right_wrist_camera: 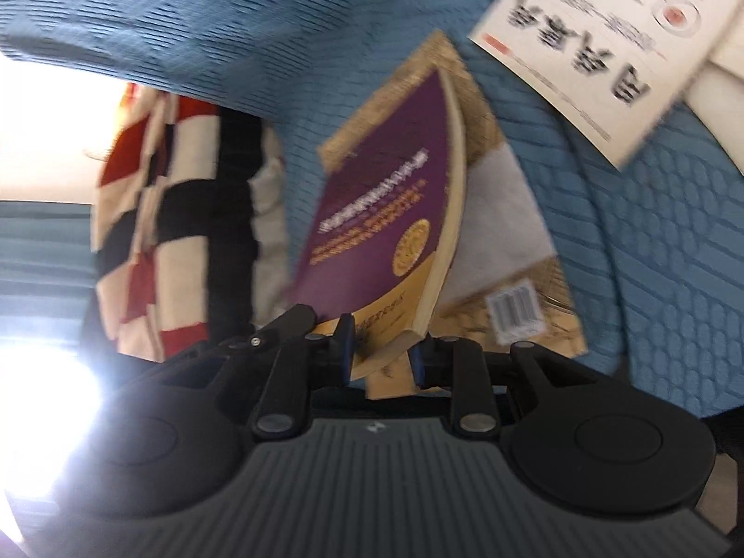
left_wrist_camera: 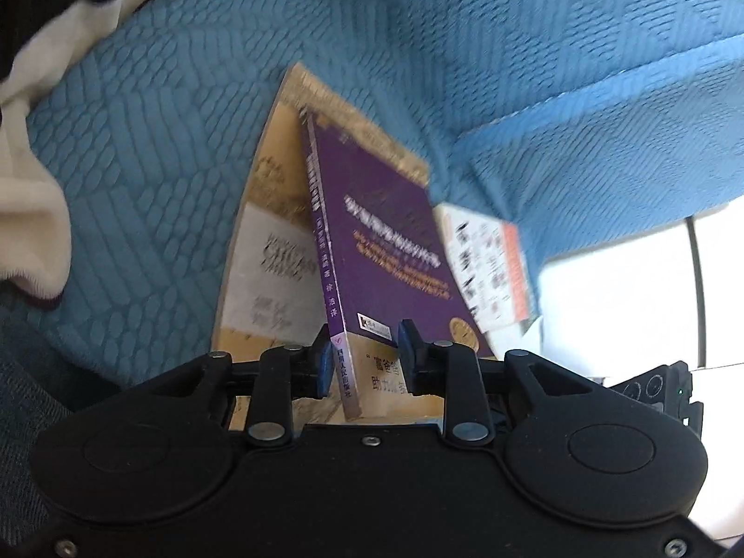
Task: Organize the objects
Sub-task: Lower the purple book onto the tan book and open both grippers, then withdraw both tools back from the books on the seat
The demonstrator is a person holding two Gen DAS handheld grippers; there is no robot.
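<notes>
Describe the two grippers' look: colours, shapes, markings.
Left gripper: matte black body, two round domed covers, silver pivot pins, blue pads on black fingers. Right gripper: same linkage and blue pads, but a grey ribbed centre plate with a small logo. No cables or sleeves visible.

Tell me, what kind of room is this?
Probably a living room or bedroom: a blue quilted cover over a sofa or bed, a checked blanket, and books such as the purple one.

blue quilted cover (left_wrist_camera: 418,23), checkered cloth (right_wrist_camera: 176,232)
</notes>
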